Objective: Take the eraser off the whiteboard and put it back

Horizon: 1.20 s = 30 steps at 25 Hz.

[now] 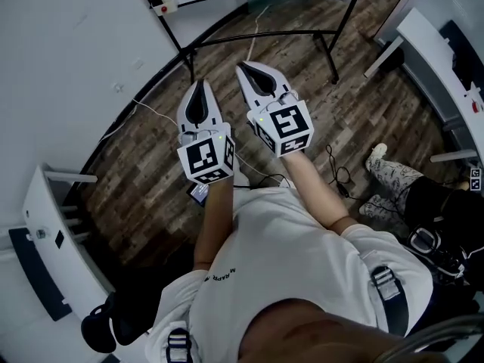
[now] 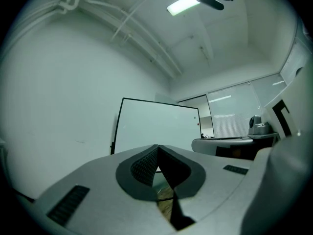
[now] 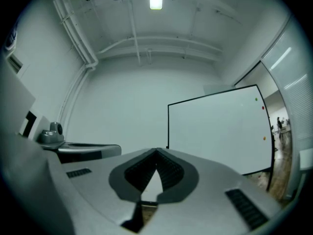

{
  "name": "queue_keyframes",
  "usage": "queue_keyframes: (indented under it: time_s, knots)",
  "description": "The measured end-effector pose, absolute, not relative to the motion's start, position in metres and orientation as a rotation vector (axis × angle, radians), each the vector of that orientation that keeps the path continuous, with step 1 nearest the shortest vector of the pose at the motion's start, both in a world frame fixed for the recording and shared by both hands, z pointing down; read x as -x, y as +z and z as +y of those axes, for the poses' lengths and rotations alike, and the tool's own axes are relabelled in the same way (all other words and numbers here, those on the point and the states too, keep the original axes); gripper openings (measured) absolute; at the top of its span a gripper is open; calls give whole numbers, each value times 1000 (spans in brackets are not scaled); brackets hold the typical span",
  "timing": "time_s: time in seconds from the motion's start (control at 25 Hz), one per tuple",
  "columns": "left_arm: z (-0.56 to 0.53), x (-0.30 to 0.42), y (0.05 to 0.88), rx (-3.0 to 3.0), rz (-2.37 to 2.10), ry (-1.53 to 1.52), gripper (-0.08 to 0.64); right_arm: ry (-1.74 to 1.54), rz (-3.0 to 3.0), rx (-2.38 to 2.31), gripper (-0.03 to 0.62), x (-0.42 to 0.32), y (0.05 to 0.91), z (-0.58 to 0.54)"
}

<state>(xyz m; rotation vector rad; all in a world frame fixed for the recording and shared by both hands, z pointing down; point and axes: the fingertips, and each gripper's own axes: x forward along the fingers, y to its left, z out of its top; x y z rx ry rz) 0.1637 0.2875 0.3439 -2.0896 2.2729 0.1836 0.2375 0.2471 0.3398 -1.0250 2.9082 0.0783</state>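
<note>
The whiteboard [image 2: 156,126] stands ahead on a black-framed stand, and it also shows in the right gripper view [image 3: 220,131] with small coloured dots near its right edge. In the head view a small white block with a red spot [image 1: 162,2] sits at the board's edge; I cannot tell whether it is the eraser. My left gripper [image 1: 200,85] and right gripper [image 1: 246,68] are held side by side over the wooden floor and point towards the board, well short of it. On both grippers the jaws meet at the tips with nothing between them [image 2: 157,147] [image 3: 156,152].
The stand's black bars [image 1: 265,40] cross the floor ahead. A white desk [image 1: 45,225] stands at the left and another [image 1: 431,44] at the right. A seated person's legs [image 1: 393,176] are at the right. Cables [image 1: 336,176] lie on the floor.
</note>
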Motion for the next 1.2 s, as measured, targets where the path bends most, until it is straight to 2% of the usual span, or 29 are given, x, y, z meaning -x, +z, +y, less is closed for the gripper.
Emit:
queue_keyframes:
  time_s: [0.8, 1.2]
  knots:
    - [130, 31, 324, 2161, 2187, 188, 3, 131, 2876, 1105, 5, -40, 313, 90]
    - [80, 69, 317, 2191, 2156, 219, 3, 106, 2824, 1225, 6, -16, 308, 43]
